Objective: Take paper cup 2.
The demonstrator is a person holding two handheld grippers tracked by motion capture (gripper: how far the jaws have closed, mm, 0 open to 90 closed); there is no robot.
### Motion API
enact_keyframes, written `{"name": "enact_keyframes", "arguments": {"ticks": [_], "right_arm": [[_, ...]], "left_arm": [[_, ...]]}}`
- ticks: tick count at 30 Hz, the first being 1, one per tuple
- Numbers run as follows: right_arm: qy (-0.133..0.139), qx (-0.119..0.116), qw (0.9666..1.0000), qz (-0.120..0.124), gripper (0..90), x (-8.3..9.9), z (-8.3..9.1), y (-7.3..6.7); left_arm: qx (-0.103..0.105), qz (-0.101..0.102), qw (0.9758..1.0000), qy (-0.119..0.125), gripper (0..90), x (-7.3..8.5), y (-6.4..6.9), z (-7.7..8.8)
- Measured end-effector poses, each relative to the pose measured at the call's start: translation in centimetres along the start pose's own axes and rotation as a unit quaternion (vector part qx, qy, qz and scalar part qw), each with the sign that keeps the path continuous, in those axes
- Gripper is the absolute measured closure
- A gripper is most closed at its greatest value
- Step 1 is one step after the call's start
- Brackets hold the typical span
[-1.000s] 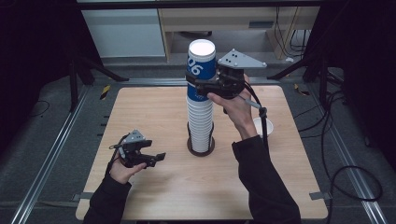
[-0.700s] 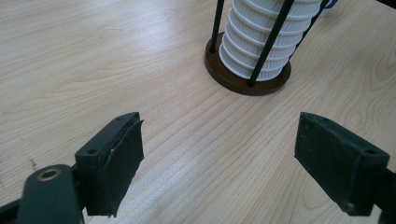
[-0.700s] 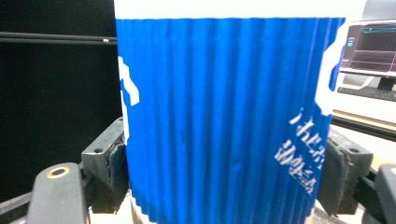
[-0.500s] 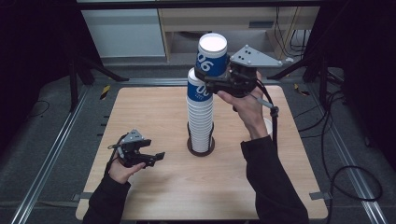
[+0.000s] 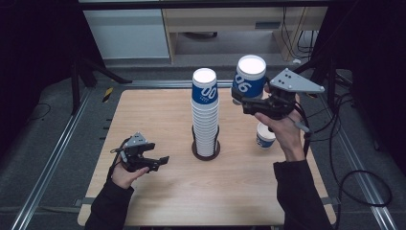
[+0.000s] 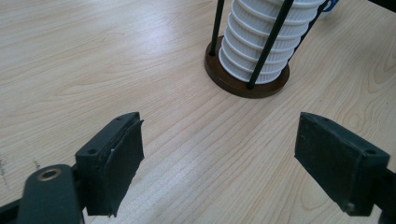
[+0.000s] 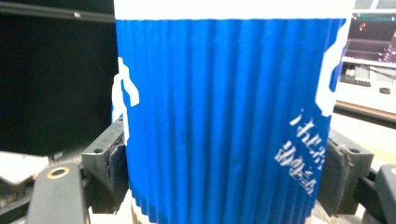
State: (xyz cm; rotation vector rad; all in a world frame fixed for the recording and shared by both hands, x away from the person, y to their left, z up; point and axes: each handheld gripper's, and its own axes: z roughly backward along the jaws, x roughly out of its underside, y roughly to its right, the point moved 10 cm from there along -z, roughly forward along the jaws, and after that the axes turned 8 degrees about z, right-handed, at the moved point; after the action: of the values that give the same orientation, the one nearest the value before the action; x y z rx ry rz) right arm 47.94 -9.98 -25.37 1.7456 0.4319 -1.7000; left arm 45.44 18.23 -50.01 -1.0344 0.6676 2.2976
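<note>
Your right tongs pinch blue cup (upside down) in air above table's far right corner, beside cup stack. Your left tongs spread, empty, near left edge.

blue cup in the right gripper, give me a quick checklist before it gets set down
1. Grip: right gripper has its fingers pressed on both sides of the blue cup: ok.
2. Cup clear of the cup stack: ok.
3. Cup upright: slightly tilted, not ok.
4. Free table to land on: ok.
5. Small cup under the right hand is in the way if lowered straight down: not ok.
6. Left gripper open, away from the stack: ok.
</note>
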Motion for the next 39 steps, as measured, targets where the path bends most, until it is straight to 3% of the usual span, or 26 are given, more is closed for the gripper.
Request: {"name": "enact_keyframes", "arguments": {"ticks": [13, 20, 29, 36, 39], "right_arm": [[-0.053, -0.013, 0.9985, -0.004, 20.1, 7.8, 2.3, -1.0], [-0.063, -0.031, 0.9975, -0.007, 20.1, 10.1, 3.0, -2.1], [-0.103, -0.053, 0.9931, 0.016, 20.0, 13.3, 2.4, -3.7], [-0.110, -0.076, 0.9909, 0.014, 20.0, 14.3, 2.0, -5.1], [-0.125, -0.086, 0.9880, 0.026, 19.9, 14.8, 1.7, -5.9]], "left_arm": [[0.004, -0.003, 1.0000, -0.002, 15.0, 0.0, 0.4, -0.1], [0.005, -0.004, 1.0000, -0.004, 15.0, -0.1, 0.6, -0.2], [0.012, -0.012, 0.9998, 0.003, 15.1, -0.6, 1.5, 0.0], [0.021, -0.019, 0.9996, 0.004, 15.0, -0.7, 2.4, 0.1], [0.026, -0.021, 0.9994, 0.005, 15.0, -0.8, 2.7, 0.1]]}}
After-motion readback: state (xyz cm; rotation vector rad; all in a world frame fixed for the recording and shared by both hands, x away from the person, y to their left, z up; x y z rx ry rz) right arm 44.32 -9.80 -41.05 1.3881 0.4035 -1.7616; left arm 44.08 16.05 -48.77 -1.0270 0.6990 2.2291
